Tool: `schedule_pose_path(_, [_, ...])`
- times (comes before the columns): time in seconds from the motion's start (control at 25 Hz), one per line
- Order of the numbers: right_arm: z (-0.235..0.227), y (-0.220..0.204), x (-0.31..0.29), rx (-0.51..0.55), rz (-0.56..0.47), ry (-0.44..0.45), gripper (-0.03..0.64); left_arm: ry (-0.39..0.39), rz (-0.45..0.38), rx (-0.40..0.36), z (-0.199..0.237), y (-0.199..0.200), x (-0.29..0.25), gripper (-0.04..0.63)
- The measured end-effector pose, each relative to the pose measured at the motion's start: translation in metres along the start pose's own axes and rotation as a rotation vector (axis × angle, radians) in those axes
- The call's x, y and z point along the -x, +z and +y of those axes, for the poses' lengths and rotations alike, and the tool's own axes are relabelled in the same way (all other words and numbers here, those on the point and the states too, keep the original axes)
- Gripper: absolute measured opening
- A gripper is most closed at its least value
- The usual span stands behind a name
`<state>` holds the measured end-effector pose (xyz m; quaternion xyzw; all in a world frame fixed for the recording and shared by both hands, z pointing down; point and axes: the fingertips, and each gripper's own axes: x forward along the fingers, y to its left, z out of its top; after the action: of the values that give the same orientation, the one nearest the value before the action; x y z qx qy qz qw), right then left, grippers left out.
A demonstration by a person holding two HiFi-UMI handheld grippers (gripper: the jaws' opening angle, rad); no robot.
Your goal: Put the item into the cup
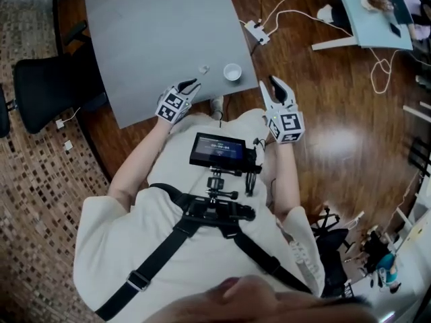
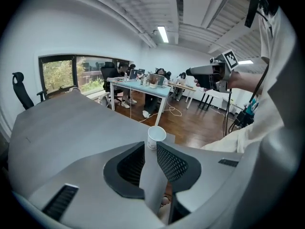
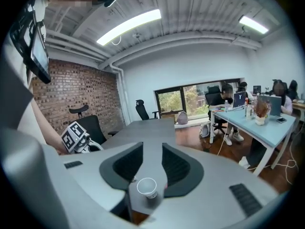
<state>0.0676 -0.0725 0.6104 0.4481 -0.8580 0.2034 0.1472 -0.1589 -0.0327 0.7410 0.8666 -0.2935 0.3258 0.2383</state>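
Observation:
A small white paper cup (image 1: 232, 72) stands near the front edge of the grey table (image 1: 155, 32). A tiny pale item (image 1: 203, 68) lies on the table just left of it. My left gripper (image 1: 193, 83) hovers at the table's edge below the item, its jaws a little apart with nothing between them. My right gripper (image 1: 272, 81) hangs off the table's corner, right of the cup, and its jaws also stand apart and empty. The left gripper view looks between the jaws (image 2: 151, 144) at the cup (image 2: 156, 137). The right gripper view (image 3: 152, 144) shows the cup (image 3: 147, 187) lower down.
A black office chair (image 1: 40, 86) stands left of the table. A power strip (image 1: 257, 31) and white cables lie on the wooden floor behind the cup. A light blue desk (image 1: 374, 9) is at the far right. People sit at desks in the background.

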Motion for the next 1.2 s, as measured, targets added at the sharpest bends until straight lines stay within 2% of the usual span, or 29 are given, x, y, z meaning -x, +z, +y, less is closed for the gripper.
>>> schedule_pose_path(0.2, [0.009, 0.0, -0.005, -0.022, 0.003, 0.009, 0.135, -0.018, 0.089, -0.026, 0.017, -0.021, -0.028, 0.086])
schedule_pose_path(0.44, [0.027, -0.001, -0.023, 0.033, 0.042, 0.047, 0.135, 0.037, 0.158, -0.016, 0.053, -0.041, -0.047, 0.086])
schedule_pose_path(0.64, [0.037, -0.012, -0.026, 0.025, 0.083, 0.076, 0.135, 0.078, 0.231, -0.013, 0.075, -0.071, -0.065, 0.086])
schedule_pose_path(0.84, [0.039, -0.014, -0.032, 0.021, 0.101, 0.094, 0.135, 0.076, 0.34, -0.051, 0.089, -0.105, -0.079, 0.086])
schedule_pose_path(1.2, [0.032, -0.016, -0.029, -0.009, 0.096, 0.054, 0.135, 0.08, 0.395, -0.102, 0.097, -0.118, -0.092, 0.086])
